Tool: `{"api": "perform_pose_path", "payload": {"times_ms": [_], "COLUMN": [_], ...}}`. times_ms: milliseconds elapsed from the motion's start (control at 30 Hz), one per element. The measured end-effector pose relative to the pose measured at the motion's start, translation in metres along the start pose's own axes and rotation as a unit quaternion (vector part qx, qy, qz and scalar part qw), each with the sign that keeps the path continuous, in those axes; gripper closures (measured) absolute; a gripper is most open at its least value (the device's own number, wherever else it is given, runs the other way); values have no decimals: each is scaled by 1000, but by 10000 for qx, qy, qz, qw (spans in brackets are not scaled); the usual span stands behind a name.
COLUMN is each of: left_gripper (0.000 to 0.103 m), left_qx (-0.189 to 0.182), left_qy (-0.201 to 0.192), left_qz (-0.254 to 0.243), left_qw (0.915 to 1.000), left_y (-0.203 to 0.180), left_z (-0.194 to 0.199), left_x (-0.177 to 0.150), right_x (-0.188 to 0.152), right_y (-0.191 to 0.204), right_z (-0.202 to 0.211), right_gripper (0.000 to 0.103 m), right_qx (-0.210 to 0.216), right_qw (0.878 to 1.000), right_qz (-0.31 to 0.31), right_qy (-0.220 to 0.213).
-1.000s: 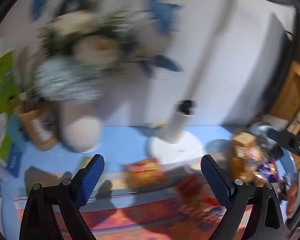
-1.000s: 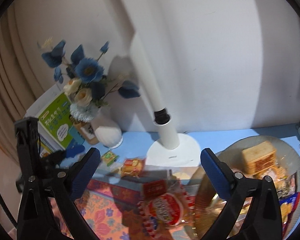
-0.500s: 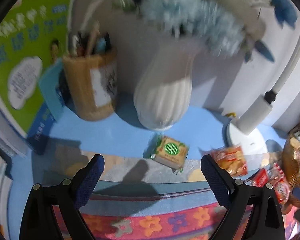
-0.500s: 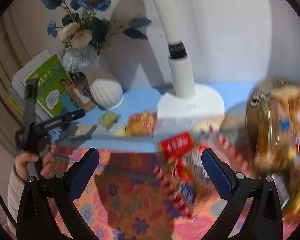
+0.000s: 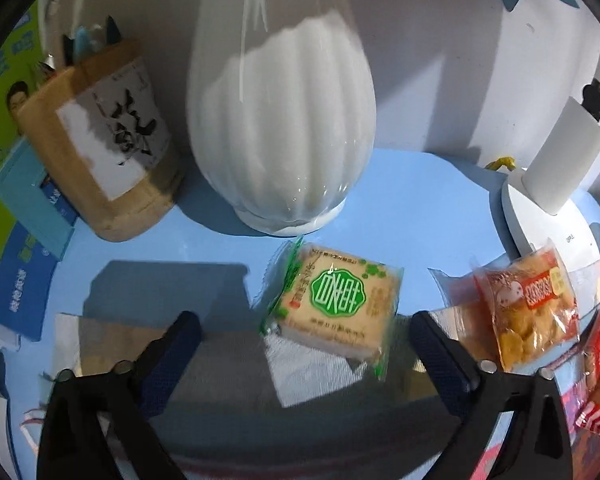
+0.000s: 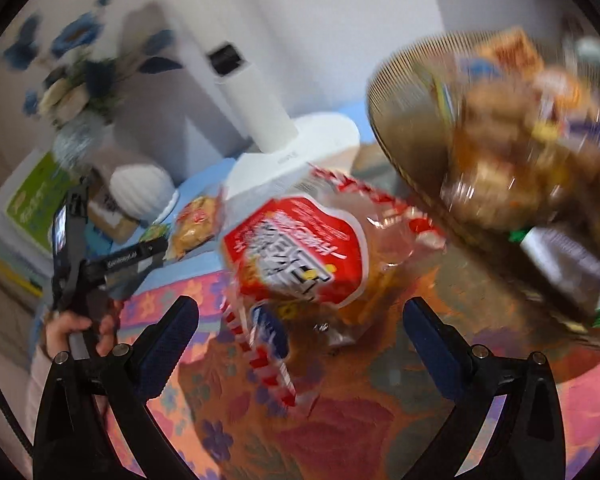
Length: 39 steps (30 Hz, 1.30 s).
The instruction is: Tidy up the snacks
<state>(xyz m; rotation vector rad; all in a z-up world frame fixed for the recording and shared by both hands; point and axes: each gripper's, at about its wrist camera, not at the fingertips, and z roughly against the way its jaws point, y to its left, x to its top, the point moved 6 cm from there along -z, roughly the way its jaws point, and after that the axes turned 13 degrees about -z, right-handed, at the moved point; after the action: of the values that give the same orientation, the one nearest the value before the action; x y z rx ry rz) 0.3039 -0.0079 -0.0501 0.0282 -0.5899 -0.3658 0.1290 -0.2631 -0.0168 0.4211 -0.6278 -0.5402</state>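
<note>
left gripper (image 5: pixel 300 336) opening around green-label snack (image 5: pixel 334 306), pads clear; right gripper (image 6: pixel 300 320) spread, empty, over red bag (image 6: pixel 296 248)

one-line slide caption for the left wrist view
Left gripper, jaws opening, over a green-label snack before a white vase.

Little could be read. Green-label snack pkt (image 5: pixel 336 300), at 6 o'clock of the white vase (image 5: pixel 280 120), bore a green badge w/ white Chinese chars, too stylised to make out. Wooden pen holder (image 5: pixel 100 152), at 9 o'clock of vase, carried a white label w/ black brush calligraphy. Lamp base (image 5: pixel 556 232) had small grey lettering, illegible. Big red snack bag (image 6: pixel 296 248) showed white Chinese chars, blurred. Green book cover (image 5: pixel 4 60) had white chars, cut off.
</note>
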Motion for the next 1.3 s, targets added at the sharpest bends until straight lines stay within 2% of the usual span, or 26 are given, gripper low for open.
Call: {"api": "perform_pose_path", "payload": {"times_ms": [33,100,133,233,500,700,1300], "left_gripper": [0,0,0,0,0,0,0], "left_qx": [7,35,36,34,27,21,11], "left_qy": [-12,-56,-60,-81,-84,-84,-87], "left_qz": [14,14,18,24,21,18,15], "left_qw": [10000,10000,10000,10000,10000,10000,10000], "left_y": [1,1,1,1,1,1,1], "left_z": [-1,-1,-1,-2,-1,-1,-1], "left_x": [1,1,0,0,0,0,0], "right_x": [1,2,2,1,3,2,-1], "right_y": [-1,1,4,8,4,8,7], "right_z": [-4,-7,-8,-11,-6,-11,-13], "right_gripper": [0,0,0,0,0,0,0], "right_qx": [20,34,-62,-263,-3,-194,-198], "right_qw": [10000,9988,9986,9981,9987,9983,9982], "right_qz": [-50,76,155,302,131,253,251], "right_qy": [-64,-478,-494,-475,-499,-487,-499]}}
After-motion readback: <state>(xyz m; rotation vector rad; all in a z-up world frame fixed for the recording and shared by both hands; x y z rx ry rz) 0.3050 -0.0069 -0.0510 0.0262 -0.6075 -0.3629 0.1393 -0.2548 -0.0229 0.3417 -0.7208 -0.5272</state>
